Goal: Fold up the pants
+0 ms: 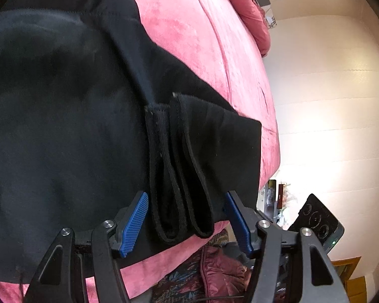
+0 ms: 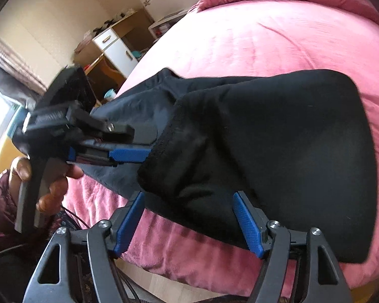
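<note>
Left wrist view, my left claw (image 1: pixel 187 223) gaping wide around the cuffs (image 1: pixel 182 176) of the black pants (image 1: pixel 63 126) lying on the pink bed (image 1: pixel 202 38), right wrist view, my right claw (image 2: pixel 189 223) spreading open at the pants' (image 2: pixel 278 139) near edge on the bed (image 2: pixel 278 38).

One pair of black pants (image 1: pixel 63 126) on one pink bed (image 1: pixel 202 38); two tongs: left (image 1: pixel 187 223), right (image 2: pixel 189 221); one hand (image 2: pixel 45 179).
</note>
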The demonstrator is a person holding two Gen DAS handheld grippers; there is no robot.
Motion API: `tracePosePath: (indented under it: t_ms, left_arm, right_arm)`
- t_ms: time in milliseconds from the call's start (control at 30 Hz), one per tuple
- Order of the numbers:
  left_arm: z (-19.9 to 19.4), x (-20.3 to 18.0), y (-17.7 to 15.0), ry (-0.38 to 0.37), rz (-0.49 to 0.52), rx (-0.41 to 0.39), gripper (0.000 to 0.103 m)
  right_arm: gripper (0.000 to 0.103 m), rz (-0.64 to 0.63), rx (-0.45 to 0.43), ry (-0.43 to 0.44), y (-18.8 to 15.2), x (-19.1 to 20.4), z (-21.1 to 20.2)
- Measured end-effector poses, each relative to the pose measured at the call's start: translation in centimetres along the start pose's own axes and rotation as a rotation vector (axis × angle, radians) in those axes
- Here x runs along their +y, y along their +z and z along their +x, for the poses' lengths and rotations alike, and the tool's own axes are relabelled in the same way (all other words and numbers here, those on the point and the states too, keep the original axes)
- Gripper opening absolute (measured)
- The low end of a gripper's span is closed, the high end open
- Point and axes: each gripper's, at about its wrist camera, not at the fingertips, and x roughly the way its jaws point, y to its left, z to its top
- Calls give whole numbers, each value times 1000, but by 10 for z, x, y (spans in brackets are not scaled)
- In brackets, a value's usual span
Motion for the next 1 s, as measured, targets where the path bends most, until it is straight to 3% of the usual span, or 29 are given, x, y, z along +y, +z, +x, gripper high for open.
tracePosePath:
  t_ms: [100,400,533,600,633,767,1000]
  left_arm:
    - [10,-7,-4,24,11,28,58]
    - [32,-27,-10,101,55,50,58]
    - [38,-33,-11,131,66,45,56]
    - [42,-41,-11,148,100,40,25]
    - [42,-43,-12,147,114,33,25]
    - [28,-61,-14,72,168,-19,22]
    - [-9,-110,-13,-101,267,-121,20]
  right_arm:
    - [73,50,-24,-17,-6,-12,-15]
    - [73,259,-120,-43,-35,-56,-73]
    - [73,312,-64,-79,-55,-74,-82]
    - [73,331,-33,-119,-61,-81,-82]
    - [73,345,-21,-138,-64,-85,-80]
    - [73,401,27,-273,-66,-101,-71]
    - [73,381,-42,-301,-53,-96,-68]
